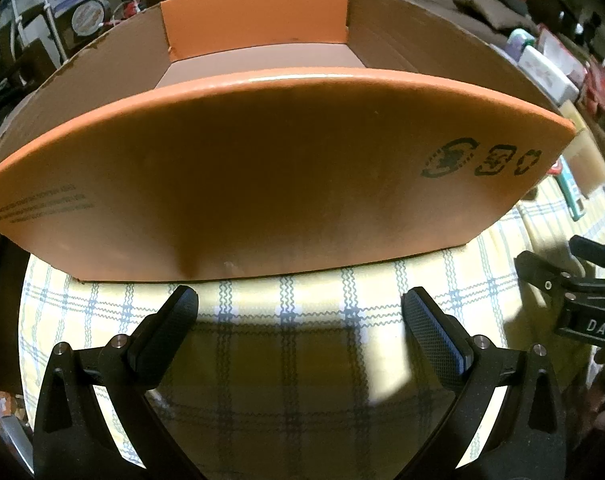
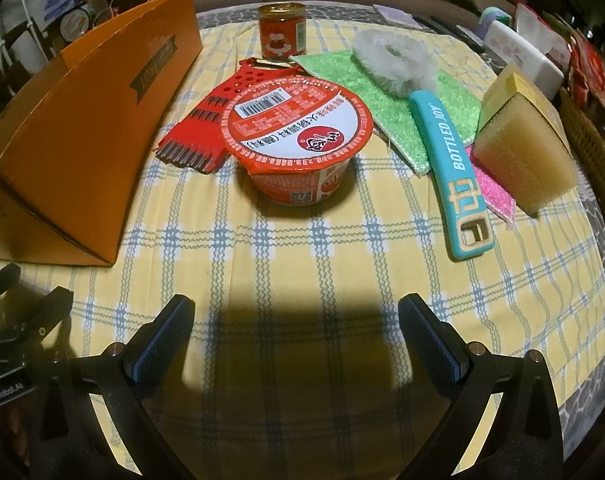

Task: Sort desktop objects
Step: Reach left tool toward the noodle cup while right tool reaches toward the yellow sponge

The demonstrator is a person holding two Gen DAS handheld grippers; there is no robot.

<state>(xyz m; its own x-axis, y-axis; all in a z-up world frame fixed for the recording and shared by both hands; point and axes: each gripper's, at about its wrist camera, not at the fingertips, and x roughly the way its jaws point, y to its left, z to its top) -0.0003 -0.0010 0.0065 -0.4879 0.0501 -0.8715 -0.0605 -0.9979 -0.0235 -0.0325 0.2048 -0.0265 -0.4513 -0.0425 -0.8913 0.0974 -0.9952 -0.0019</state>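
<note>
An open orange cardboard box [image 1: 262, 168] fills the left wrist view; its inside looks empty. It also shows at the left of the right wrist view [image 2: 82, 140]. My left gripper [image 1: 300, 312] is open and empty just in front of the box wall. My right gripper [image 2: 296, 320] is open and empty above the cloth, short of a red instant-noodle bowl [image 2: 298, 136]. Behind the bowl lie a red grater [image 2: 218, 116] and a red jar [image 2: 282, 30]. To the right are a teal-handled brush [image 2: 442, 148], a green cloth [image 2: 386, 92], a pink cloth [image 2: 492, 188] and a yellow sponge [image 2: 522, 152].
The table has a yellow checked tablecloth [image 2: 302, 248]. A white container [image 2: 522, 54] and red packages stand at the far right edge. The other gripper's body shows at the right of the left wrist view [image 1: 574, 288] and at the left of the right wrist view [image 2: 14, 332].
</note>
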